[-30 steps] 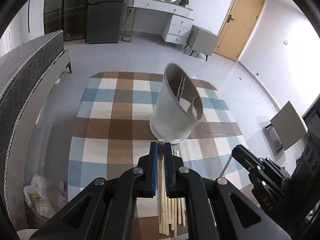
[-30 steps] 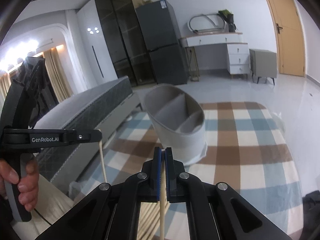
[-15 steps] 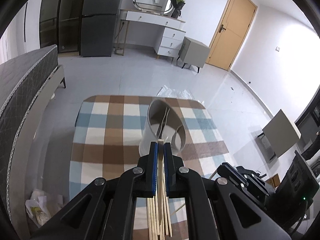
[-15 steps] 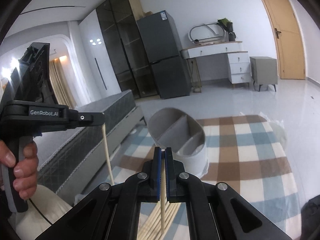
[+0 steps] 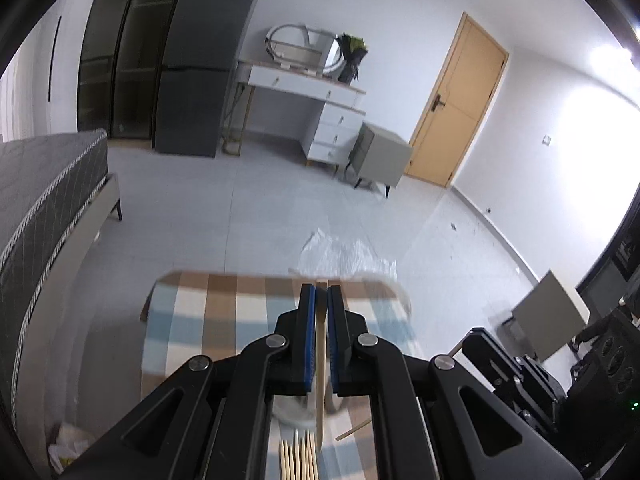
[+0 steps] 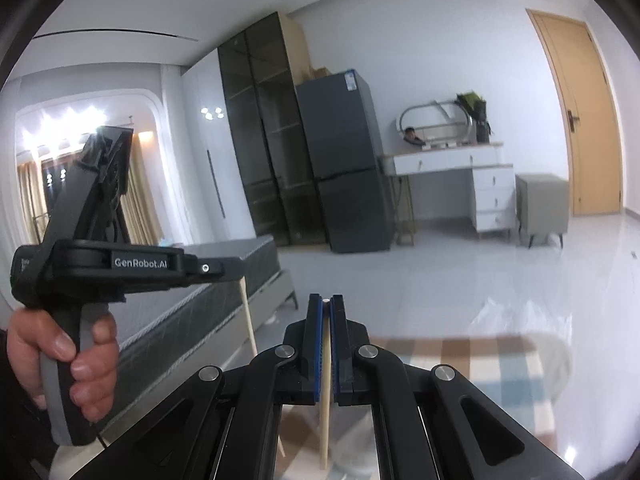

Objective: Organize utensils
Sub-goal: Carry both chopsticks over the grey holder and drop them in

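Observation:
My left gripper (image 5: 321, 294) is shut on a wooden chopstick (image 5: 320, 368) that hangs down between its blue pads. Several more chopsticks (image 5: 298, 458) lie below it on the checked cloth (image 5: 224, 320). A bit of the grey utensil holder (image 5: 294, 414) shows under the left jaws, mostly hidden. My right gripper (image 6: 326, 306) is shut on another chopstick (image 6: 325, 404). The left gripper (image 6: 224, 269) also shows in the right wrist view, held high by a hand, its chopstick (image 6: 249, 320) hanging down.
A grey bed (image 5: 44, 200) stands at the left. A dark fridge (image 5: 200, 60), a white dresser (image 5: 304, 100), a grey cabinet (image 5: 380, 156) and a door (image 5: 456, 108) line the far wall. A plastic sheet (image 5: 344, 256) lies at the cloth's far edge.
Both grippers have risen and tilted up, each still holding its chopstick. The utensil holder has dropped out of the middle of both views.

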The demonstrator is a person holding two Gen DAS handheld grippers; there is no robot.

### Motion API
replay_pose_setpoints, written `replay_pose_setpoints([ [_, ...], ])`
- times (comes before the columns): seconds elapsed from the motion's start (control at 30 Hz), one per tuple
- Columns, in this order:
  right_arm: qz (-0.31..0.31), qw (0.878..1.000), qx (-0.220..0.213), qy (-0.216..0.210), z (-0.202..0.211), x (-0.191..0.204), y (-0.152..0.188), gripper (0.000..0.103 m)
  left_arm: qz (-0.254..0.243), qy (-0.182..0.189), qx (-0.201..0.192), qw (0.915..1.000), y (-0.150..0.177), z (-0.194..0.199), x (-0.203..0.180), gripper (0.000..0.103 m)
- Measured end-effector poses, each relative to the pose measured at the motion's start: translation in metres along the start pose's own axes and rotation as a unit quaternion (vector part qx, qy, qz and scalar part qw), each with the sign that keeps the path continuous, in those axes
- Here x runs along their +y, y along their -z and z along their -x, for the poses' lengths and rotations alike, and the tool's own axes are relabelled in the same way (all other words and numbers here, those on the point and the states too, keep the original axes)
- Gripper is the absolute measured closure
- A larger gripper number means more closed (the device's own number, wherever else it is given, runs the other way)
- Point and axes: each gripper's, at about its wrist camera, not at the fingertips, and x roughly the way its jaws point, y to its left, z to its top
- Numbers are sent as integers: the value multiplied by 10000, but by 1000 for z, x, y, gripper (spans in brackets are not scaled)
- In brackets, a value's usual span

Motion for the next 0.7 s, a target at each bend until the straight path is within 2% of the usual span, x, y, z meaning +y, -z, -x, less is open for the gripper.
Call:
replay_pose_setpoints([
  [0.2,99,9999,-138,11,-33,-4,-30,100,10,-85,-332,9994,-21,-17,7,101],
  [0.3,122,9998,-169,1,-49,-6,-35,100,13,-106,-352,9993,-21,-33,13,102],
  [0.5,99,9999,-48,-41,-76,-11,-28,100,-31,-169,-301,9994,-11,-56,23,102],
  [0.7,111,9998,190,-32,-94,-19,-12,100,19,-29,-76,10000,1,-68,28,102],
])
